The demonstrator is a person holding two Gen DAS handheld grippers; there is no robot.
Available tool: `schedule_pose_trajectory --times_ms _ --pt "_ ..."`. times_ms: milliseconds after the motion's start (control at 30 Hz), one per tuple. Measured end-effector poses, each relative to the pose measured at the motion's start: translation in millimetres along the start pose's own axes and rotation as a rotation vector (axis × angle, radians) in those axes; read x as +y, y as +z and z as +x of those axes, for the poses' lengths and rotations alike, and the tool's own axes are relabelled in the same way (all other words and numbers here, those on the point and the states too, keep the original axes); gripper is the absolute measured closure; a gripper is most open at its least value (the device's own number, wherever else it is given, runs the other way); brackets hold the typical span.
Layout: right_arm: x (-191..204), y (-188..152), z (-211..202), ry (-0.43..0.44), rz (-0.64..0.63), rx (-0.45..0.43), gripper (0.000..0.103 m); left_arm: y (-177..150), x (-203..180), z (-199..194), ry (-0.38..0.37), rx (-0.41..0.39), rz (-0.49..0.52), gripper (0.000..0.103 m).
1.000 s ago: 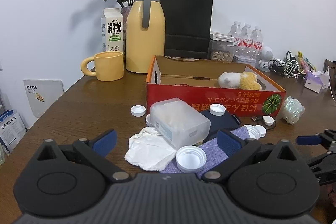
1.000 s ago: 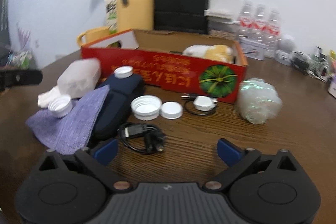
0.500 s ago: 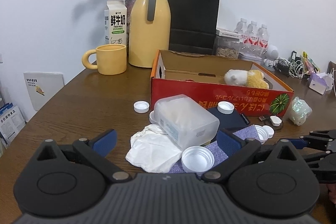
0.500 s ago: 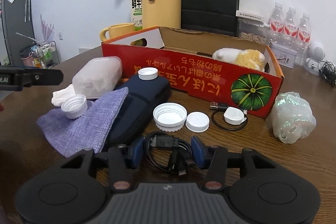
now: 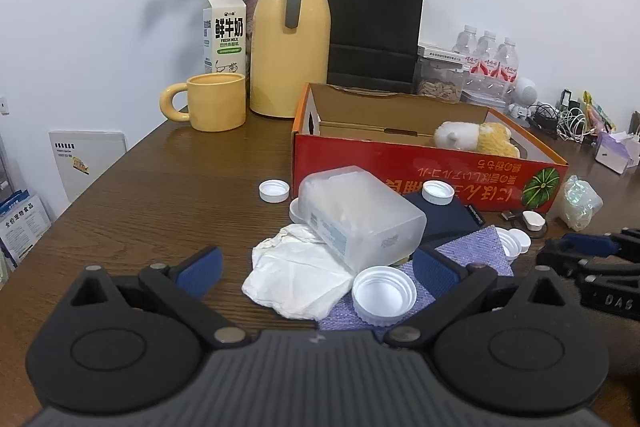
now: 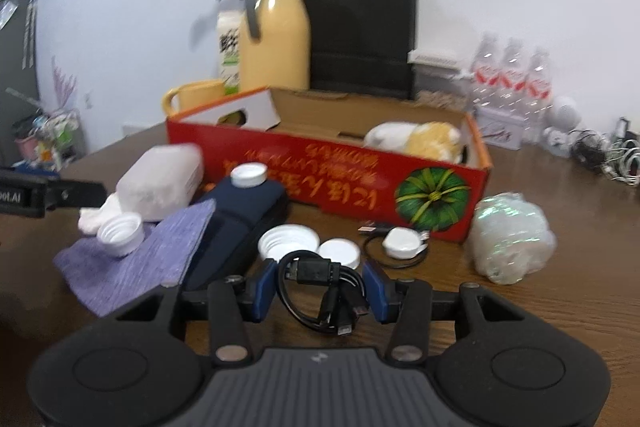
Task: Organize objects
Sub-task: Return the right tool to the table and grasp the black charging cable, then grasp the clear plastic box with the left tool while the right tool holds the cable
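Right tongs (image 6: 322,291) clenched around coiled cable (image 6: 326,293), presumably bound for the box (image 6: 332,183); left tongs (image 5: 316,269) released, idle above the worktop (image 5: 160,195).

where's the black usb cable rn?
Right wrist view, bottom centre: the black USB cable sits bundled between the right gripper fingers, just in front of two white caps and the red box.

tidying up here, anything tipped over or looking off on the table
Yes: the translucent plastic container lies on its side, propped on crumpled white tissue. Loose white caps sit scattered near the red box.
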State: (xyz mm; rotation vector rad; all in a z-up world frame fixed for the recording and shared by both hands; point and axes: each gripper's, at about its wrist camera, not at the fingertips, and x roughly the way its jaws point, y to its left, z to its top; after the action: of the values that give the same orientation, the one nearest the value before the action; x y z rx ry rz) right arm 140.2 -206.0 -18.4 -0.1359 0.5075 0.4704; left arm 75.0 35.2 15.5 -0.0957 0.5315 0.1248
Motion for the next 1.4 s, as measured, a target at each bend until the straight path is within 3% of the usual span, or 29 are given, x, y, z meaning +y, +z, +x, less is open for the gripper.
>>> schedule_pose_trajectory --times_ms 167,567,700,867,967,1133,1267,1400 --pt "-5 -1 -9 -0.051 0.032 -0.059 0.057 -1 1 1 0.002 0.006 -0.001 0.000" --pt "-7 -1 -11 -0.103 0.055 -0.079 0.057 17 -21 25 -0.015 0.011 0.011 0.000" --pt "-9 -2 -11 -0.124 0.068 -0.085 0.058 30 -36 46 0.014 0.033 -0.006 0.000" --pt "-11 -2 -11 -0.127 0.077 -0.084 0.058 38 -44 73 0.122 0.074 -0.048 0.000" --pt "-11 -2 -11 -0.120 0.079 -0.084 0.058 34 -43 81 0.146 0.085 -0.066 0.000" --pt "-13 -2 -11 -0.107 0.083 -0.085 0.058 30 -43 80 0.146 0.080 -0.061 0.010" --pt "-12 -2 -12 -0.103 0.081 -0.092 0.057 27 -48 80 0.134 0.082 -0.041 0.033" --pt "-12 -2 -13 -0.103 0.079 -0.097 0.057 25 -51 79 0.135 0.074 -0.028 0.036"
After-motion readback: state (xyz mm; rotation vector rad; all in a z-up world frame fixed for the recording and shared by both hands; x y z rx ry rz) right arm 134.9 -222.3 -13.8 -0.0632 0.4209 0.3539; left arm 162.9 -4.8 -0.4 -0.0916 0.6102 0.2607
